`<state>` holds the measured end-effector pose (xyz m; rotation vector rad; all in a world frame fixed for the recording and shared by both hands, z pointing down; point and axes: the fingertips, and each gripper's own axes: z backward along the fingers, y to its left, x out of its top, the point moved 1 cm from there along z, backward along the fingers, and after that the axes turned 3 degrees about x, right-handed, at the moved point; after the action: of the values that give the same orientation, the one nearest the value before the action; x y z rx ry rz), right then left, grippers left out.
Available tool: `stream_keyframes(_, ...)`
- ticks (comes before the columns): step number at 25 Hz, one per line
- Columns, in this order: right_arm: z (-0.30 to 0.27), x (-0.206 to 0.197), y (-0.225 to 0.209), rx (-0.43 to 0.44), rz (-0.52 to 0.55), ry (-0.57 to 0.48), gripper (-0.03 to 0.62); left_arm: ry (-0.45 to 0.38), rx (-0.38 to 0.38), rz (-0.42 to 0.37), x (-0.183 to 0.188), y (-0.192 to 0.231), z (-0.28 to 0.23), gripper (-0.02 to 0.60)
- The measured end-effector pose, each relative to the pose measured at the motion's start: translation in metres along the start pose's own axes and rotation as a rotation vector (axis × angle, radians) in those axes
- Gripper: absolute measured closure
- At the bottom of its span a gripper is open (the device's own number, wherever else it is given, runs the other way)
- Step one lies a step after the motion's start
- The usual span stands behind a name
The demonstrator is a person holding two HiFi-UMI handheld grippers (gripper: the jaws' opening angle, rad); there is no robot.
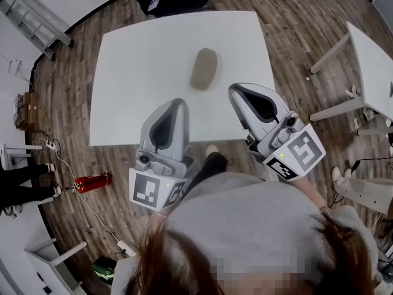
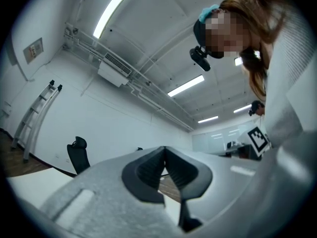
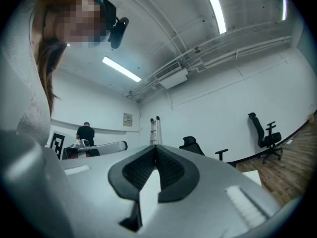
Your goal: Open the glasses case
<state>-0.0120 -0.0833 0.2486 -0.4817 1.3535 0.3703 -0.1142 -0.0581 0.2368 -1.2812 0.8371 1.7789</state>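
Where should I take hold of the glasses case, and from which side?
Probably best to grip the glasses case across its narrow width, near its closer end, coming from your edge of the table. It lies flat and closed, long axis pointing away from you, so its long sides face the jaws. The left tool and right tool are shut: open one first.

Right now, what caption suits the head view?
Left tool and right tool, shut, at the white table; glasses case closed beyond.
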Motion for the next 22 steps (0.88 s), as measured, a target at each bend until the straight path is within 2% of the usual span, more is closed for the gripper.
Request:
stream_keyframes(6,-0.043,-0.002,-0.028,-0.042,0.006,0.004,0.588,0.029,-0.033,0.015,-0.013,0.037,-0.031,0.577)
stream_keyframes(11,-0.055,-0.002,-0.045,-0.051,0.000,0.013,0.588,0.045,-0.025,0.049,-0.026,0.052,-0.048,0.577)
stream_keyframes(17,-0.058,-0.008,-0.077,-0.075,-0.046,0.054,0.588,0.109,-0.013,0.043,-0.041,0.055,-0.068,0.577)
stream_keyframes(22,-0.065,0.001,-0.084,-0.062,-0.010,0.043,0.588,0.200,0.015,0.025,-0.064,0.068,-0.069,0.558)
